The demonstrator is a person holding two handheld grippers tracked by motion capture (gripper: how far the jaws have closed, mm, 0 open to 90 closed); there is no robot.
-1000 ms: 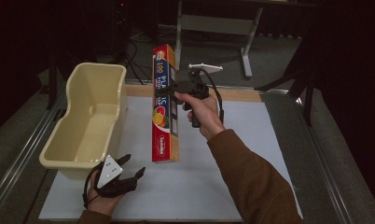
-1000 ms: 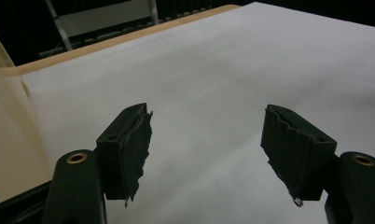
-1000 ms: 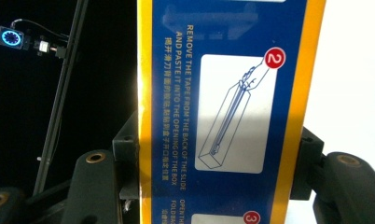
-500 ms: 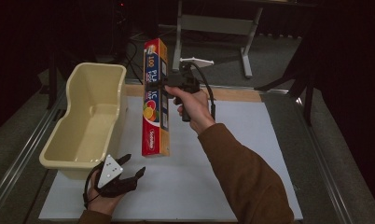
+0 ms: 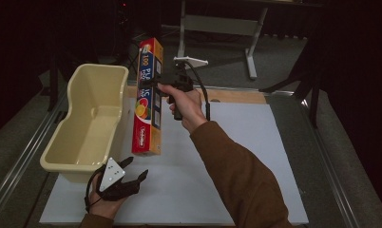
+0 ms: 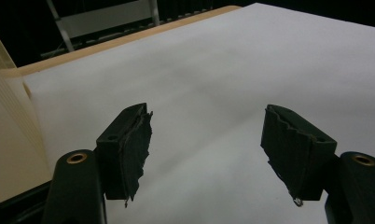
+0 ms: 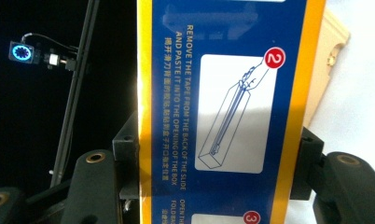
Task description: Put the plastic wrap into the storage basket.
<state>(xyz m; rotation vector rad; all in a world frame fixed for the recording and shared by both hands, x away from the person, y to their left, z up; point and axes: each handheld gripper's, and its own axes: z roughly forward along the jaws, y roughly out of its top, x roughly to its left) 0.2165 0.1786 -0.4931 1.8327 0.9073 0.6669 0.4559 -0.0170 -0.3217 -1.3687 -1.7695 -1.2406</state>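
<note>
**Carrying the wrap box to the bin**

1. Status. The right gripper [image 5: 157, 84] is clamped across the long wrap box [image 5: 148, 97], one jaw on each long edge, as the right gripper view confirms [image 7: 232, 112]. The box hangs nearly upright above the white tabletop [image 5: 255, 156], its lower end clear of the surface and just right of the cream bin [image 5: 91, 121]. The left gripper [image 5: 128, 176] rests at the near edge with its jaws spread and nothing between them [image 6: 204, 154].

2. Step in hand, as judged: transfer of the box to the bin.

3. Procedure.
- Maintain clamping pressure; the grip sits above the middle of the box, so the long lower part may swing.
- Move left slowly, keeping the lower end above the right wall of the bin.
- Tilt the box to lie along the length of the bin before lowering.
- Release only when the box rests on the bin floor.

4. Caution. Glossy cardboard may slip between the pads.
</note>
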